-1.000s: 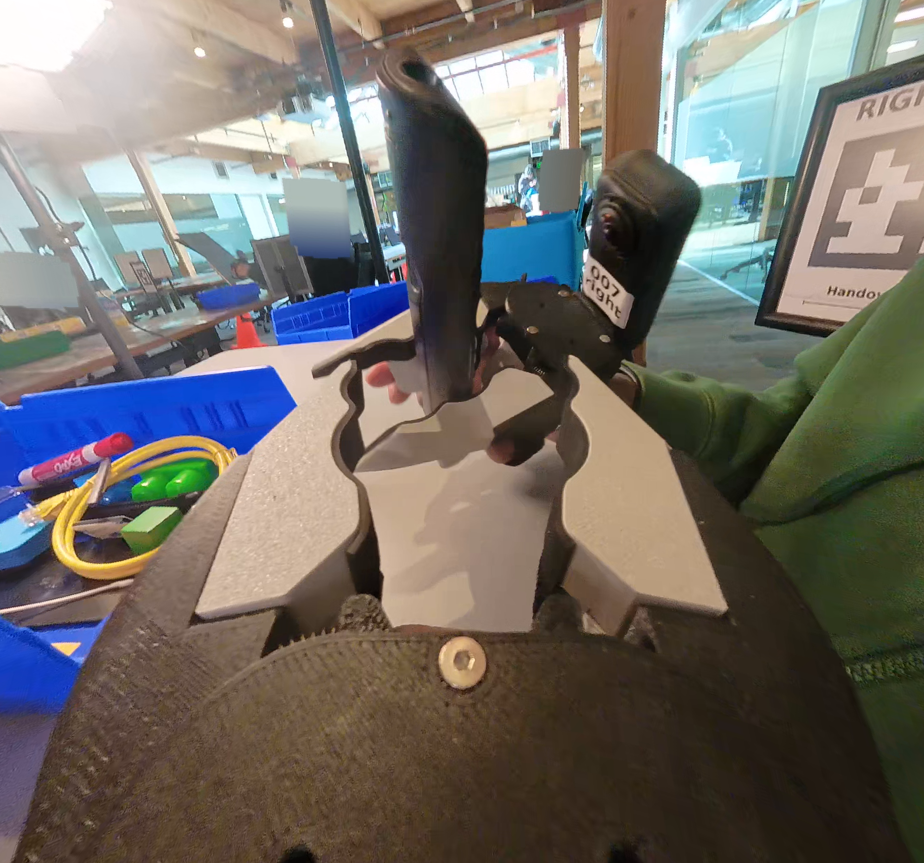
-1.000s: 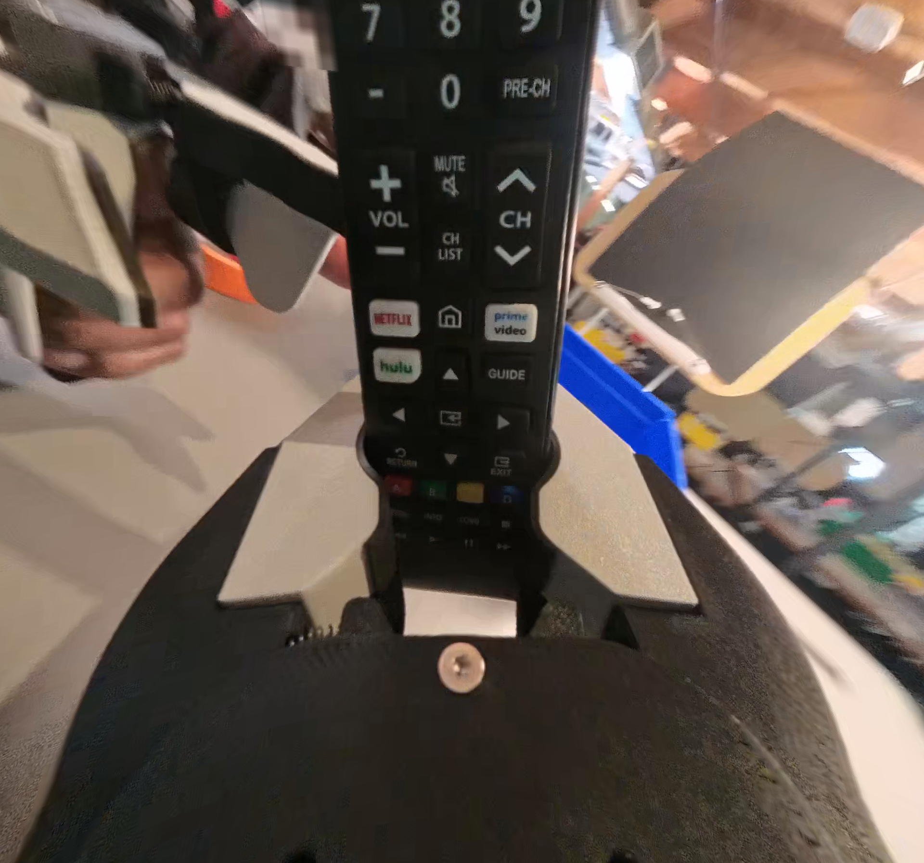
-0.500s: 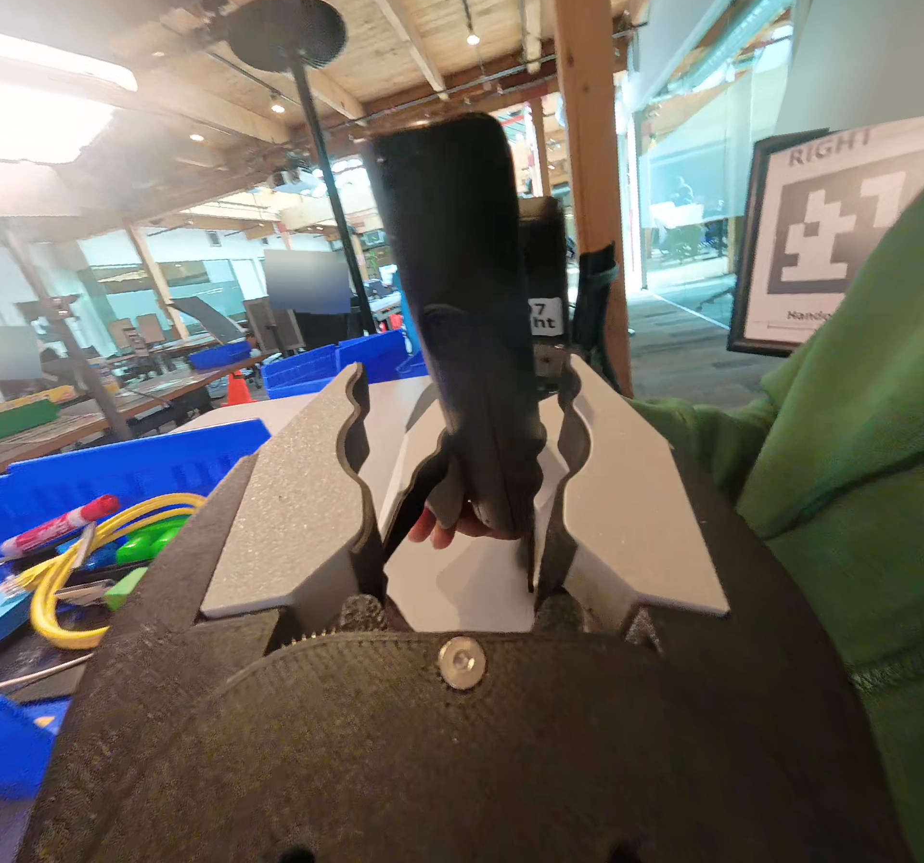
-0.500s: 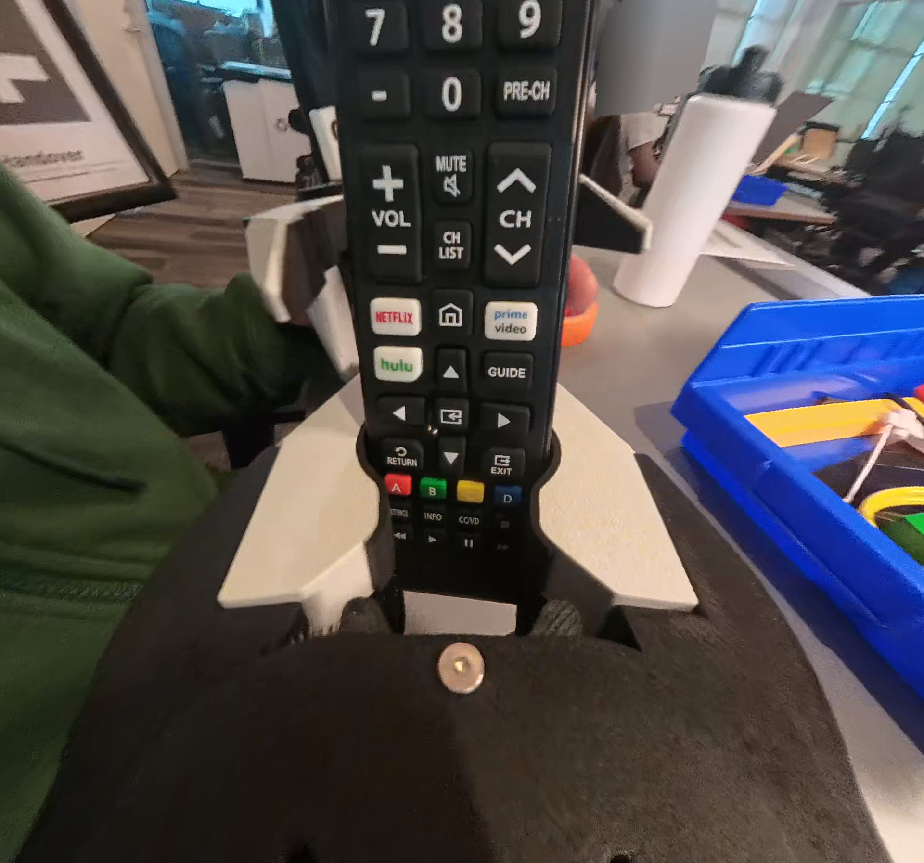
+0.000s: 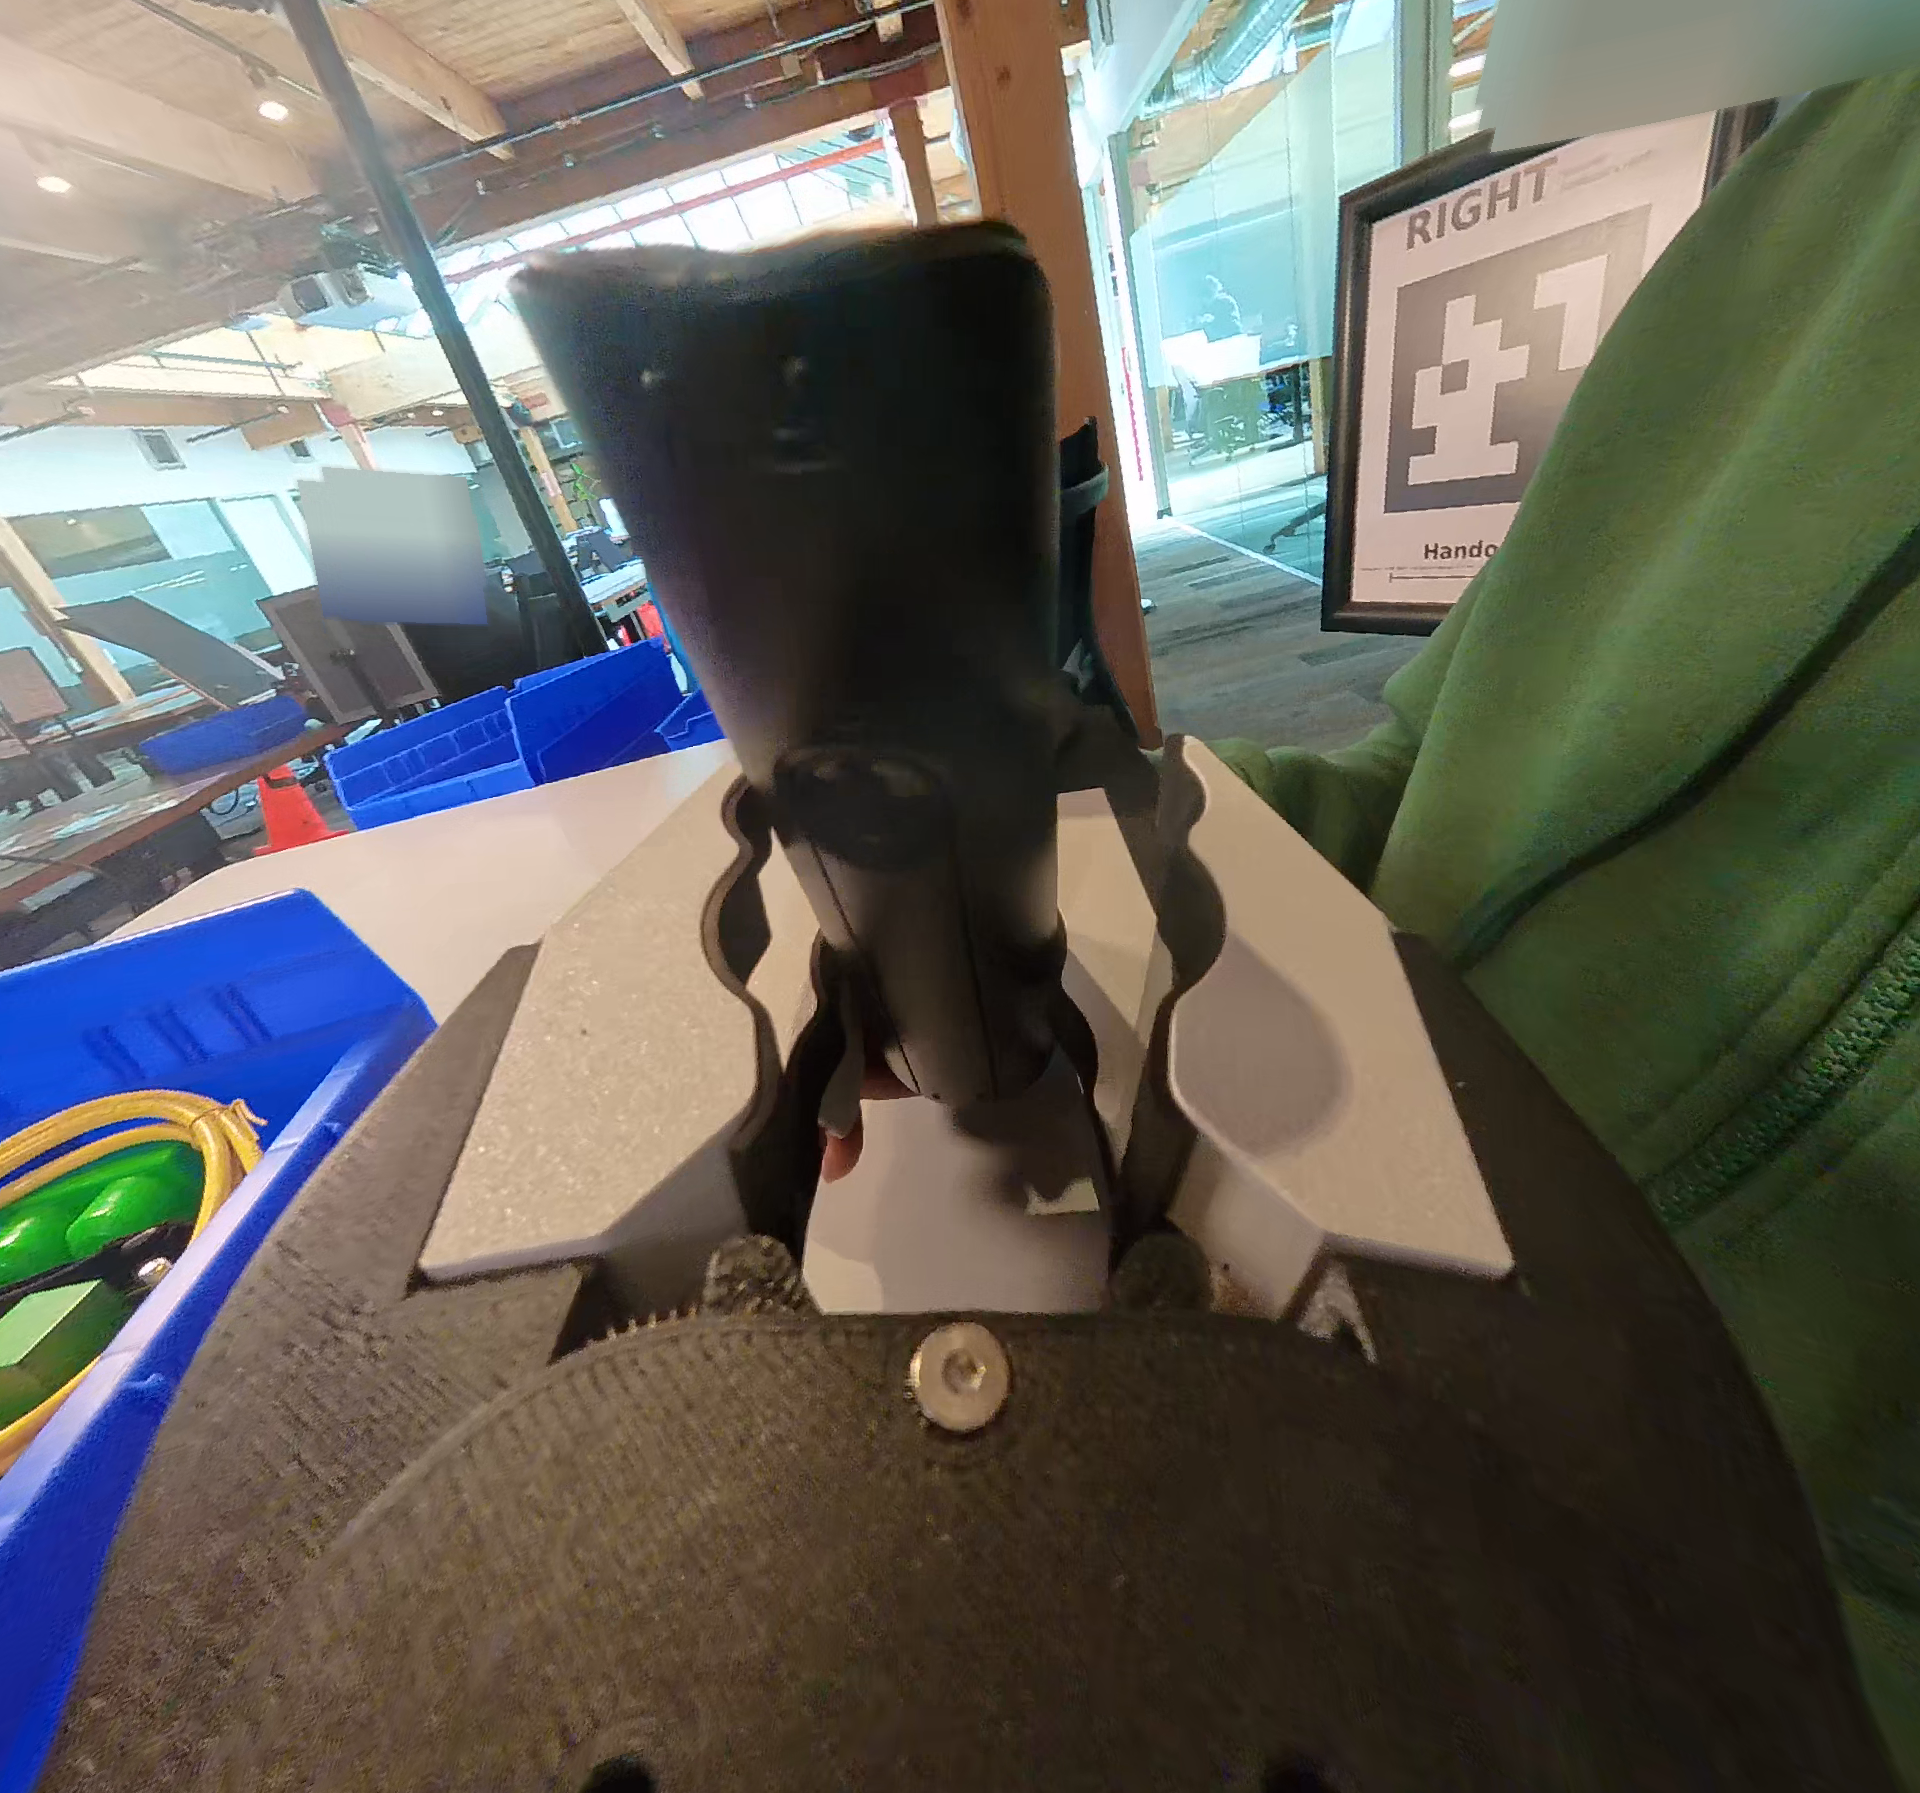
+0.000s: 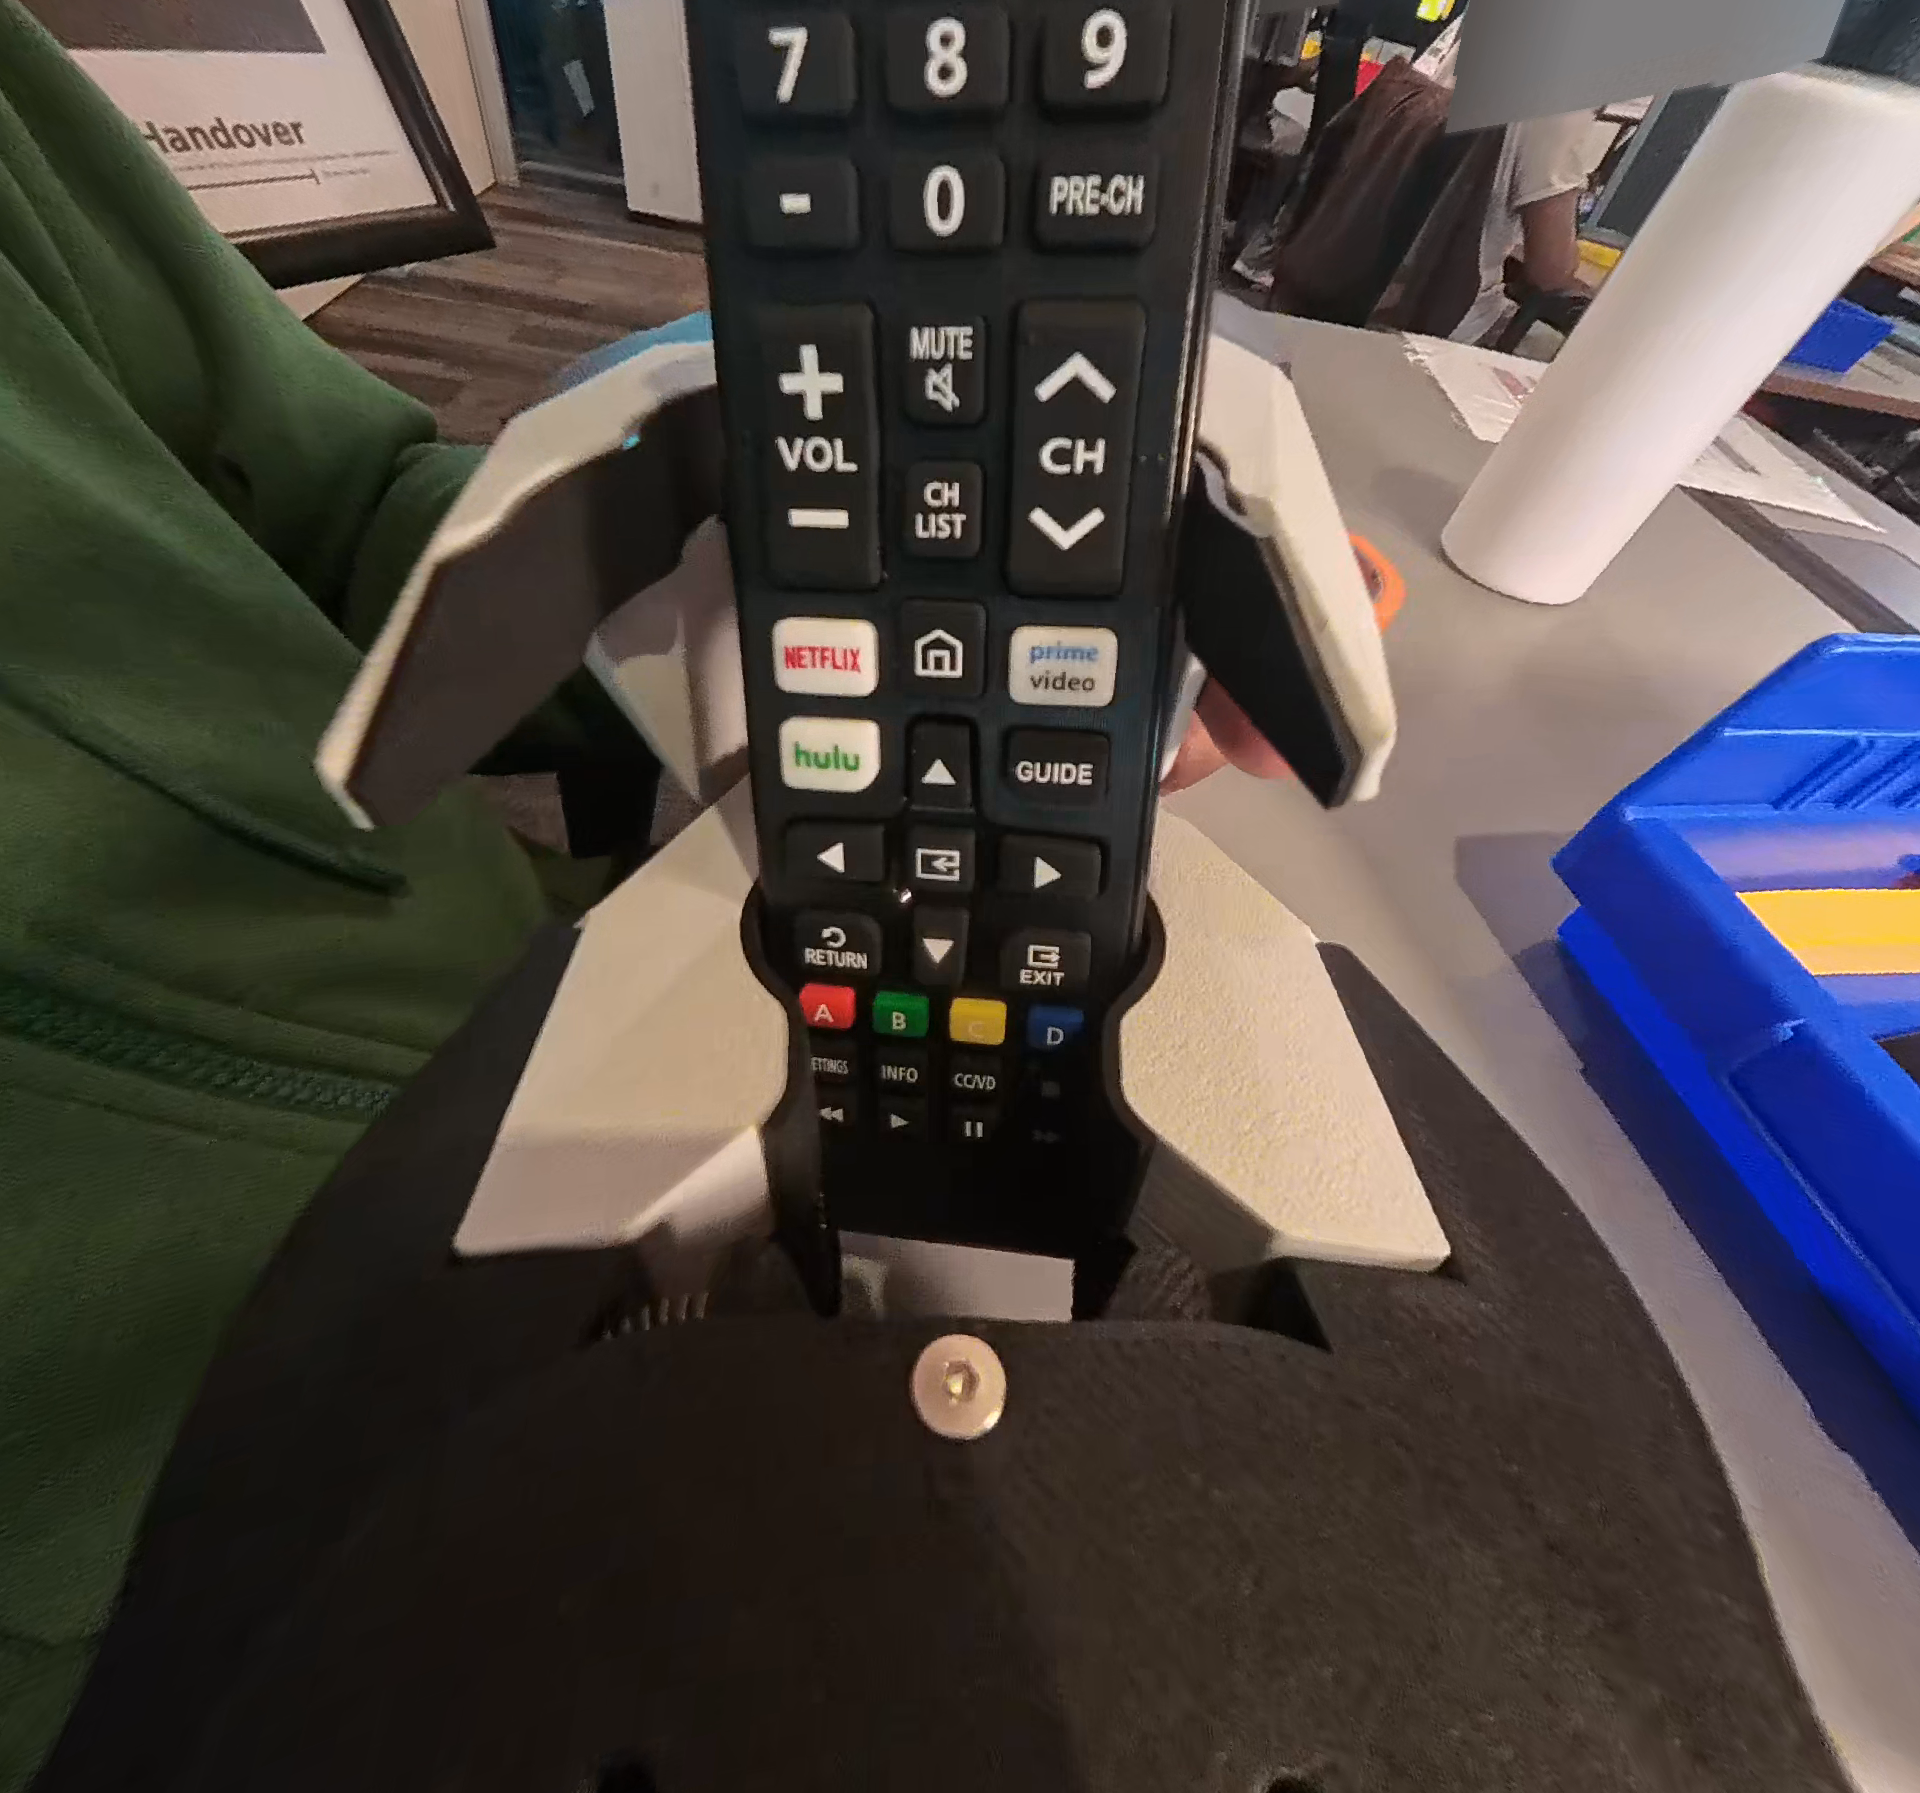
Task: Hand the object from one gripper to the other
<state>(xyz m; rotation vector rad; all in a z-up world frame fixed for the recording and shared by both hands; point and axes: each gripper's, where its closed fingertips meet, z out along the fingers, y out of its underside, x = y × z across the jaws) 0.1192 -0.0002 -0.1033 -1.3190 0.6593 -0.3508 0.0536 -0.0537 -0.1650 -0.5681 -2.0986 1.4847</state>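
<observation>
Right gripper [image 6: 951, 1047] jaws pinching lower end of long black plastic button-covered remote control [image 6: 940, 455], left gripper [image 5: 961, 933] jaws spread around its smooth back, pale grey worktop [image 6: 1538, 808] below, blue plastic bins [image 5: 197, 995], timber-beamed workshop ceiling [image 5: 582, 8]

Your pale grey counter [image 6: 1538, 735] carries a blue plastic bin [image 6: 1756, 922] at its right side. Behind that stands a white cylinder [image 6: 1662, 341], upright, with a small orange object [image 6: 1377, 580] near its base.
</observation>
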